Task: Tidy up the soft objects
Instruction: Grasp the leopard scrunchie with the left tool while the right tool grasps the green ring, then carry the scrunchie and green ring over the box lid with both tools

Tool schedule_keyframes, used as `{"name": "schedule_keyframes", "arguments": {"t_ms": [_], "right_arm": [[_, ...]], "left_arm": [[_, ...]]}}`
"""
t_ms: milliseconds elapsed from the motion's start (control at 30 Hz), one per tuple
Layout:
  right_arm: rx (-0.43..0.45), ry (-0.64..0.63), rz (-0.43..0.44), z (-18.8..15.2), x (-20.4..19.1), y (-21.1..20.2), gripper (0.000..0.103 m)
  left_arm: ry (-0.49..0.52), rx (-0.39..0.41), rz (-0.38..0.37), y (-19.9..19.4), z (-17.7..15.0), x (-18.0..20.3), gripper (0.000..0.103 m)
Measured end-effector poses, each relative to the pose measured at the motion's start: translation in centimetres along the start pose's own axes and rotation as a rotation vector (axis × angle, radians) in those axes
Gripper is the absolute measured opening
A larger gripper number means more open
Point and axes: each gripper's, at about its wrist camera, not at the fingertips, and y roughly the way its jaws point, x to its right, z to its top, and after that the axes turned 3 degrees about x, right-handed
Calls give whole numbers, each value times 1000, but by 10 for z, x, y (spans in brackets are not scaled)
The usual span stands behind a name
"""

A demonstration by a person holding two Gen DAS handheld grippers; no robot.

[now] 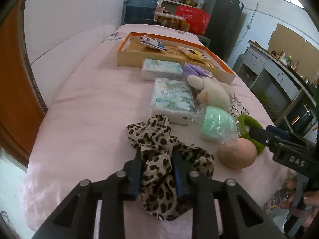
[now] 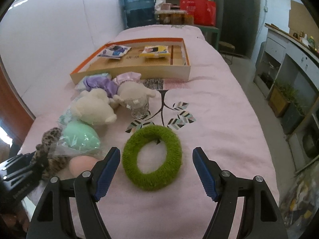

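A leopard-print cloth [image 1: 159,155] lies bunched on the pink bedcover, and my left gripper [image 1: 157,159] is shut on it, blue pads pressing its folds. A green fuzzy ring [image 2: 152,157] lies flat between the wide-apart fingers of my right gripper [image 2: 156,159], which is open and touching nothing. To the ring's left sit a peach sponge ball [image 2: 81,166] and a mint sponge in clear wrap [image 2: 81,136]. Behind them lie a white plush toy [image 2: 95,107] with purple cloth, and tissue packs [image 1: 172,99]. An orange-rimmed cardboard box [image 2: 139,69] holds two small packets.
The bedcover [image 2: 219,109] ends at a drop on the right, beside a grey counter [image 2: 289,59]. A small clear glass [image 2: 139,109] stands next to the plush toy. A blue water jug [image 2: 137,6], jars and a red box stand beyond the bed's far end.
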Motion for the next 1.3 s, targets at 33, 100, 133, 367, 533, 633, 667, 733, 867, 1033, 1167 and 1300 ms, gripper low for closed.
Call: {"name": "schedule_keyframes", "arguments": {"t_ms": [33, 100, 133, 367, 533, 633, 667, 733, 867, 1033, 1167, 1300], "right_arm": [[-6, -4, 0, 0, -1, 2, 76], [-19, -19, -5, -1, -3, 8, 76], [-23, -25, -10, -2, -4, 10, 76], [-36, -21, 5, -4, -2, 18, 69], [-35, -3, 55, -4, 0, 16, 26], [-26, -9, 62, -3, -1, 12, 19], [-24, -5, 65, -2, -1, 11, 17], [-17, 4, 72, -1, 0, 9, 16], [4, 15, 72, 3, 3, 2, 16], [26, 24, 81, 10, 5, -6, 16], [43, 23, 91, 17, 4, -12, 16], [68, 19, 93, 27, 3, -19, 16]], "left_arm": [[0, 1, -1, 0, 0, -1, 22], [-4, 4, -6, 0, 1, -2, 21], [-5, 4, -7, -1, 0, -2, 21], [2, 9, -11, 0, 1, -1, 18], [-7, 12, -19, -2, 2, -2, 18], [-14, 15, -25, -3, 3, -2, 16], [-18, 19, -29, -4, 3, -3, 16], [-19, 29, -28, -8, 4, -4, 16], [-25, 58, -24, -18, 8, -6, 16], [-27, 89, -18, -28, 17, -8, 16], [-22, 108, -15, -34, 27, -8, 16], [-13, 124, -16, -39, 39, -6, 16]]}}
